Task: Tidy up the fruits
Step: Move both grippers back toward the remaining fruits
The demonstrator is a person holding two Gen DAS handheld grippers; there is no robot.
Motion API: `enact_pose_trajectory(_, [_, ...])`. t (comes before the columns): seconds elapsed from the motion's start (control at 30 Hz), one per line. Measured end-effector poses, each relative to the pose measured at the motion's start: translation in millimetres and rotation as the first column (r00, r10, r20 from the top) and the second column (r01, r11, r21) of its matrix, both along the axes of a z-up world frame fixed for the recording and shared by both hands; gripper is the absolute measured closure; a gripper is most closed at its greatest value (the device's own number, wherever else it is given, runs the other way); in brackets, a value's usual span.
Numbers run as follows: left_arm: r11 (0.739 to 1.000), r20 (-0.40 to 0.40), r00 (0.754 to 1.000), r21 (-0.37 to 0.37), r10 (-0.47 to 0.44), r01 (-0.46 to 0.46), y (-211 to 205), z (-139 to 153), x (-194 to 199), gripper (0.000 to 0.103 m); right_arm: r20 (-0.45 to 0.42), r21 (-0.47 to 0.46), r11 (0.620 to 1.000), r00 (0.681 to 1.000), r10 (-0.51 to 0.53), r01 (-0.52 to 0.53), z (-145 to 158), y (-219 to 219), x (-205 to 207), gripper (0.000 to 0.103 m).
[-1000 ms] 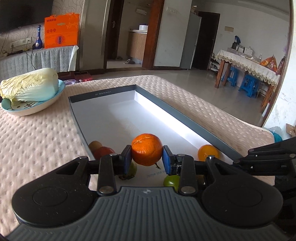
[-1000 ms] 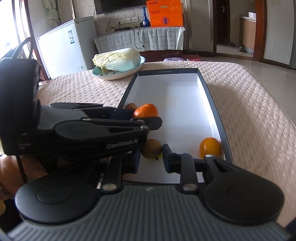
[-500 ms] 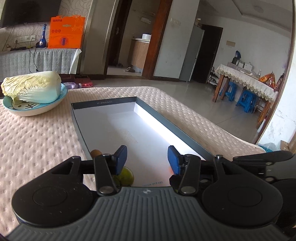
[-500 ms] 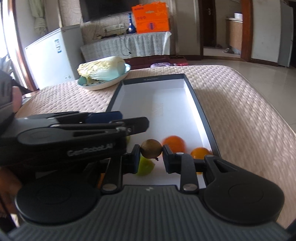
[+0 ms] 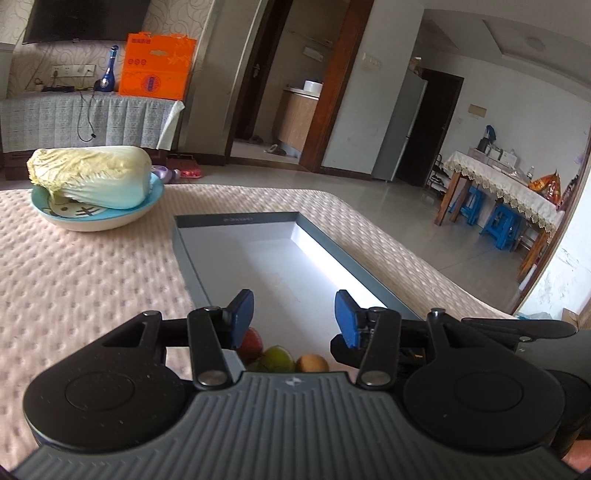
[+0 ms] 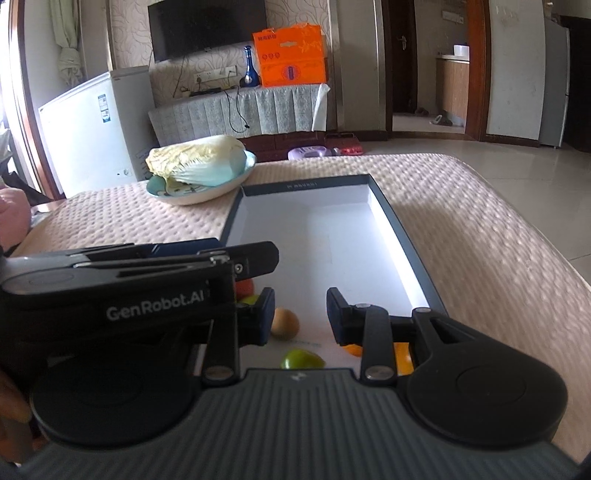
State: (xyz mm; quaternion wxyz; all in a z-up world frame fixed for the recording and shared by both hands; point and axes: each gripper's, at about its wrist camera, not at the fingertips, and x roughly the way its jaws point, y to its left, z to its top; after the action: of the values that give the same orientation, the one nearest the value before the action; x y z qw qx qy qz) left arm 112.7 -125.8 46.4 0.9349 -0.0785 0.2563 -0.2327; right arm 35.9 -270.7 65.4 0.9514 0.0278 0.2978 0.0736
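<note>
Left tool (image 5: 291, 314): being held spread, nothing pinched, above the box's (image 5: 236, 220) near end.
Right tool (image 6: 301, 314): being held spread, nothing pinched.
Fruits: being kept at the box's 6 o'clock end; brown fruit (image 6: 284, 323) beside the right tool's left pad; green fruit (image 6: 301, 359) nearer; oranges (image 6: 400, 352) at 5 o'clock.
Worktop (image 5: 74, 266): box being carried on it.
Advice: one fruit is best being centred between pads before closing; tool bodies being kept apart.

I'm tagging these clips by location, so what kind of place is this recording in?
Most likely a lived-in home, a living and dining area. A wall-mounted TV hangs above a cloth-covered sideboard, a dining table with a lace cloth stands by blue stools, and a napa cabbage sits in a bowl.
</note>
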Motion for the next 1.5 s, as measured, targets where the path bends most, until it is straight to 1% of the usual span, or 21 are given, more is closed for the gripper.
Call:
enact_pose_trajectory(0.07, [1.000,-0.002,1.000,-0.010,0.011,-0.011,4.5,1.1,-0.6,0.048,0.003,0.009,1.000,1.000,0.000,0.000,2.0,3.9,1.7,0.069])
enact_pose_trajectory(0.17, [0.999,-0.011,1.000,-0.022,0.028,-0.028,11.2,2.3,-0.5,0.045,0.006,0.022,1.000,1.000,0.013,-0.013,3.5,11.6,2.6,0.069])
enact_pose_trajectory(0.3, [0.998,-0.009,0.999,-0.020,0.053,-0.053,19.4,4.3,-3.3,0.043,0.006,0.025,0.998,0.999,0.052,-0.052,4.1,28.0,6.3,0.069])
enact_pose_trajectory(0.43, [0.994,-0.017,0.995,-0.023,0.103,-0.103,33.5,6.0,-7.5,0.042,-0.001,0.039,0.994,0.995,0.099,-0.099,4.2,47.8,9.2,0.069])
enact_pose_trajectory(0.63, [0.983,-0.025,0.983,0.005,0.182,-0.182,56.6,8.2,-17.8,0.041,-0.003,0.055,0.980,0.981,0.194,-0.194,5.8,77.1,10.8,0.067])
enact_pose_trajectory(0.77, [0.968,-0.012,0.968,0.024,0.249,-0.249,76.0,14.8,-27.5,0.041,0.004,0.079,0.968,0.971,0.240,-0.239,6.8,90.2,8.9,0.067])
enact_pose_trajectory(0.93, [0.938,0.001,0.940,0.053,0.342,-0.342,103.3,23.3,-43.8,0.041,-0.030,0.115,0.959,0.965,0.262,-0.257,4.5,99.9,11.8,0.068])
enact_pose_trajectory(1.03, [0.919,0.011,0.923,0.086,0.386,-0.385,118.6,26.0,-54.0,0.041,-0.040,0.118,0.957,0.962,0.270,-0.264,2.7,105.9,12.9,0.068])
enact_pose_trajectory(1.2, [0.882,0.009,0.888,0.113,0.459,-0.457,154.8,26.9,-70.2,0.042,-0.048,0.130,0.948,0.953,0.298,-0.290,0.8,114.4,10.8,0.068])
enact_pose_trajectory(1.27, [0.864,0.001,0.870,0.113,0.493,-0.490,172.1,27.3,-76.9,0.042,-0.044,0.131,0.943,0.949,0.314,-0.306,1.1,118.5,10.6,0.068])
enact_pose_trajectory(1.33, [0.841,-0.013,0.846,0.120,0.533,-0.528,188.9,25.2,-82.8,0.042,-0.039,0.131,0.940,0.946,0.323,-0.316,1.6,121.2,10.5,0.068])
enact_pose_trajectory(1.43, [0.806,-0.058,0.807,0.122,0.588,-0.579,211.6,19.1,-90.4,0.042,-0.040,0.141,0.937,0.943,0.329,-0.321,1.6,123.2,10.9,0.068])
enact_pose_trajectory(1.5, [0.791,-0.083,0.788,0.122,0.610,-0.599,222.9,15.2,-97.3,0.042,-0.046,0.141,0.936,0.943,0.331,-0.322,0.7,125.5,11.5,0.068])
